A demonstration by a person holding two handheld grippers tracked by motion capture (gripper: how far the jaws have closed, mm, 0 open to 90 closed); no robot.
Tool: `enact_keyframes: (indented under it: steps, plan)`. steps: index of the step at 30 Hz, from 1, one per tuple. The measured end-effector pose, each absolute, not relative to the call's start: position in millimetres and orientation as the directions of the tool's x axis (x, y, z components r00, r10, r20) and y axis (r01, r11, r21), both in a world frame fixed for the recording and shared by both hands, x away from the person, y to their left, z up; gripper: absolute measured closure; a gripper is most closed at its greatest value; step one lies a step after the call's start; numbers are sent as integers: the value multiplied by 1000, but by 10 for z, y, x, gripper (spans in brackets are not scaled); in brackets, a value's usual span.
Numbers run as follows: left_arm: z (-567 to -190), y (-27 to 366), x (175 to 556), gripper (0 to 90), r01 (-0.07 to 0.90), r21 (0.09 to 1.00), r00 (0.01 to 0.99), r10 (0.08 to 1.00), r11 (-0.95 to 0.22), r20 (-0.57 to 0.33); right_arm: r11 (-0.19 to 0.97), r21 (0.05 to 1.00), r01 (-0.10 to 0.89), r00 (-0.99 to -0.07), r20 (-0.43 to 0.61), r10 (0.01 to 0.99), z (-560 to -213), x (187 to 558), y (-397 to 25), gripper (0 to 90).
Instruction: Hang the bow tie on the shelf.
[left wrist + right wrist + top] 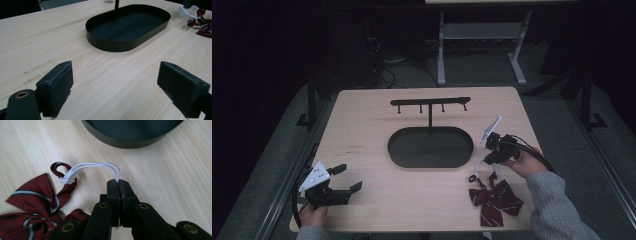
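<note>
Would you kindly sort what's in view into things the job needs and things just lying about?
In the job:
bow tie
white elastic loop
right hand-held gripper
hook stand

Lying about:
left hand-held gripper, open, idle
frame legs beyond the table

The tabletop [377,200] looks like pale wood with a fine straight grain, smooth and faintly sheened, with a few small dark scuffs. The oval tray [110,45] and the hook stand [430,102] rising from it appear to be thin metal painted matt black. The bow tie [32,195] is woven cloth, dark red with white and navy stripes, soft and slightly lustrous. Its strap [95,166] is white elastic cord, smooth. The left tool [120,87] has black pads of a rough, dusty, rubbery look; the right tool [119,182] is smooth black plastic with brass-coloured rivets.
</note>
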State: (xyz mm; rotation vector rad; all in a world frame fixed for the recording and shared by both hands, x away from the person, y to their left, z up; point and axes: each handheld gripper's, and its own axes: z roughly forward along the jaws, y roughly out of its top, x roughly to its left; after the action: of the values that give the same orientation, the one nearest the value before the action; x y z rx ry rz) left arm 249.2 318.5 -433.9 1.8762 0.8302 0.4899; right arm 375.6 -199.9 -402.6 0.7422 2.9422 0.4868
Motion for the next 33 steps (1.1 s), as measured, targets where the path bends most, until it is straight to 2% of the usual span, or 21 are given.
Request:
enact_keyframes:
  steps: [10, 33]
  plan:
    - [-4336, 3189, 2489, 131, 332, 901, 683, 730, -280, -25, 829, 382, 408, -900, 15, 436, -3864, 3651, -1958, 876]
    - [-4339, 3185, 2488, 131, 328, 901, 685, 729, -284, -20, 830, 432, 354, -918, -9, 396, -3607, 3516, -1956, 876]
